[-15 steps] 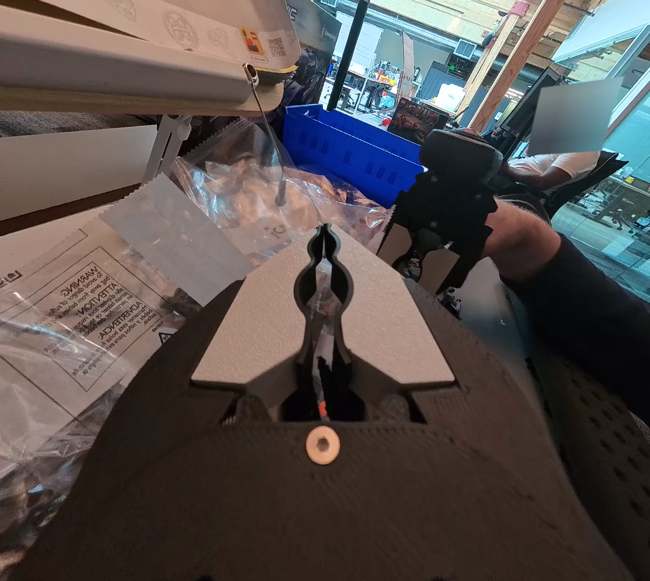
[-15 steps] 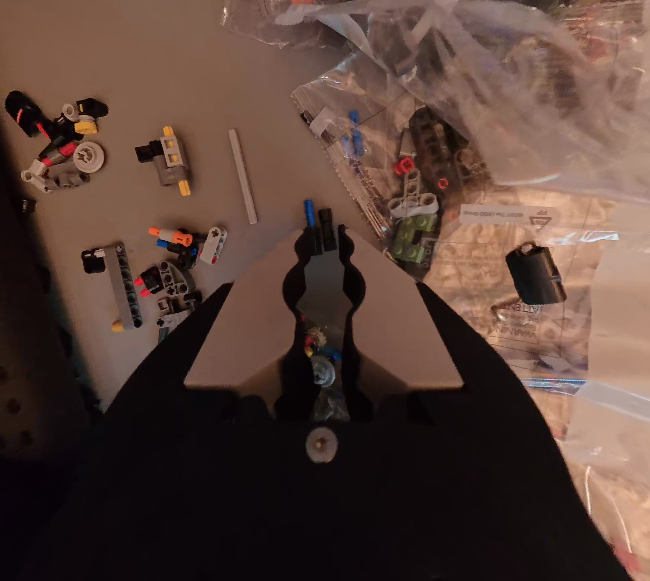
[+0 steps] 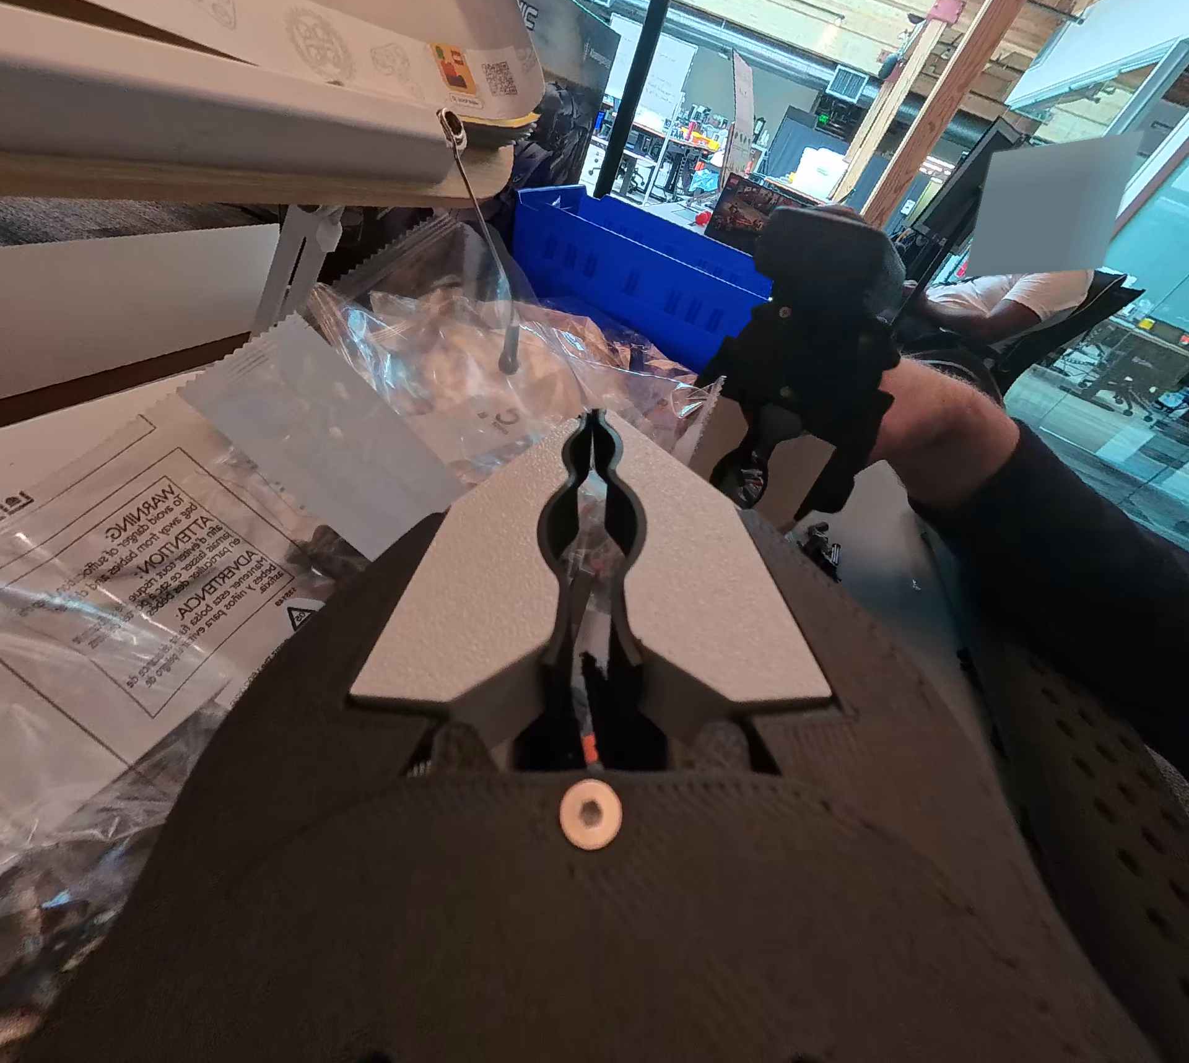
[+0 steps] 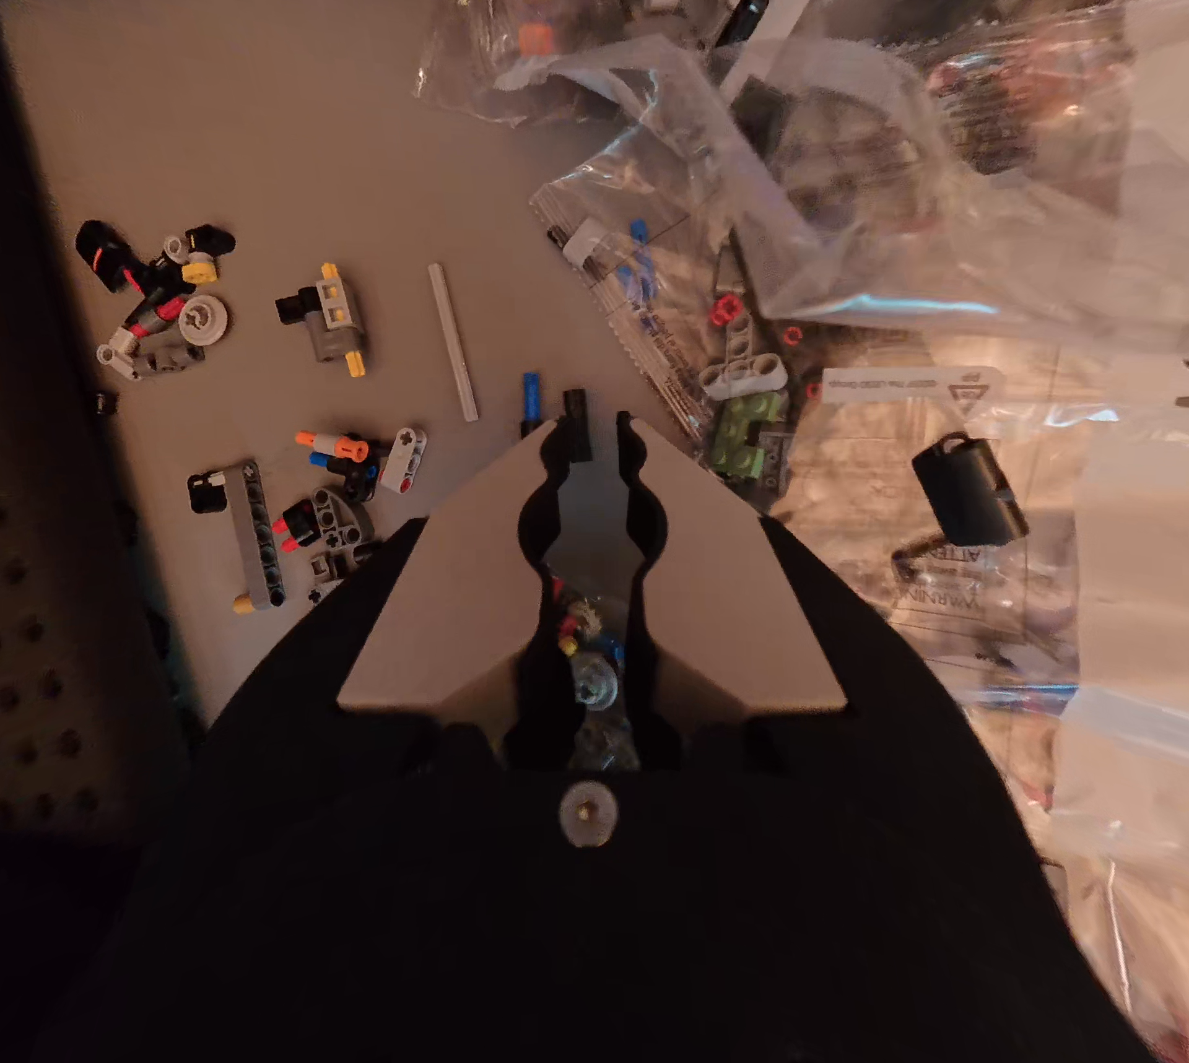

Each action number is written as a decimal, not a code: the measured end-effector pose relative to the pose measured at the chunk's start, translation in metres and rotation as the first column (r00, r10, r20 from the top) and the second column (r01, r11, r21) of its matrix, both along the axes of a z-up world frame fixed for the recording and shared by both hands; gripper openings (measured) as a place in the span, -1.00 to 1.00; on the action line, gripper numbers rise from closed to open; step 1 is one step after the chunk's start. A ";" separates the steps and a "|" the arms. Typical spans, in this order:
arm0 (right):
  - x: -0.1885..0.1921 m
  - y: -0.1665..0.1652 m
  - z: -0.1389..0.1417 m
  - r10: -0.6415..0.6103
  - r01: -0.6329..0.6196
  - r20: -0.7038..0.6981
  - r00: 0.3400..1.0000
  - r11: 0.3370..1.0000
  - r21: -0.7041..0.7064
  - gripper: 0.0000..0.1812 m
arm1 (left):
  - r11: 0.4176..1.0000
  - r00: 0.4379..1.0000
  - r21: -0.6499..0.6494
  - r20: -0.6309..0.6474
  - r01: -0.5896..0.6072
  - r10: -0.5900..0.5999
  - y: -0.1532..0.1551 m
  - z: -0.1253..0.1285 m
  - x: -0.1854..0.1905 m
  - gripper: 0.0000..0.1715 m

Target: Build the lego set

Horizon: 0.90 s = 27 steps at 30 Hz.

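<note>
In the right wrist view my right gripper [image 4: 592, 424] points down at the grey table [image 4: 257, 99], its jaws a little apart. A short black pin [image 4: 577, 427] lies between the fingertips, against the left one. A blue pin [image 4: 531, 395] lies just left of the tips. Small half-built assemblies lie at the left: a black-red one [image 4: 154, 286], a grey-yellow one [image 4: 331, 318] and a grey beam [image 4: 257, 530]. A grey axle [image 4: 452, 340] lies beside them. My left gripper [image 3: 592, 421] is shut above clear parts bags [image 3: 450, 337]. The right gripper [image 3: 765, 492] also shows there.
Clear bags of parts [image 4: 836, 196] cover the table's right side, with a black cylinder piece [image 4: 968, 488] lying on one. A blue bin [image 3: 630, 267] stands behind the bags. An instruction booklet on a stand [image 3: 257, 3] overhangs at the upper left. A person sits far right [image 3: 1004, 299]. Across from one pair of fingers to the other is roughly 15 centimetres. To the grey axle [image 4: 452, 340]: right tips about 5 centimetres, left tips about 15 centimetres.
My right gripper's jaws have opened a little wider around the black pin. The left gripper has stayed shut and hardly moved.
</note>
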State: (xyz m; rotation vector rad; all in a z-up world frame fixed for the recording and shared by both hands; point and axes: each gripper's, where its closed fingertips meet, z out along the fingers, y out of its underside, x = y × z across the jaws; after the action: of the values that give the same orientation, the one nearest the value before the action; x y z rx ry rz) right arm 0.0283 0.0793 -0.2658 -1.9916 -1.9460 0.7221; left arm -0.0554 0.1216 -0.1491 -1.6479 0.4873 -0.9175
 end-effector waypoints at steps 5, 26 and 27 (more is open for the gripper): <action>0.003 -0.004 -0.012 0.031 -0.032 0.066 0.997 0.999 0.014 -0.89 | 1.000 1.000 -0.002 -0.001 0.002 -0.002 0.000 -0.001 0.001 -1.00; -0.037 0.010 0.133 0.064 0.140 -0.576 0.815 0.942 0.304 -0.97 | 0.999 0.998 -0.003 -0.034 0.044 -0.044 -0.004 -0.003 0.015 -1.00; -0.038 0.013 0.131 0.065 0.153 -0.565 0.823 0.932 0.330 -0.97 | 0.999 0.998 -0.004 -0.036 0.045 -0.045 -0.004 -0.003 0.015 -1.00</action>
State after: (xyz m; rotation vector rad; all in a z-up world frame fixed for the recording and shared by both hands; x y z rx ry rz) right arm -0.0100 0.0918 -0.1346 -1.3836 -1.5261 0.7668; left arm -0.0402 0.1177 -0.1525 -1.6643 0.5503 -0.9231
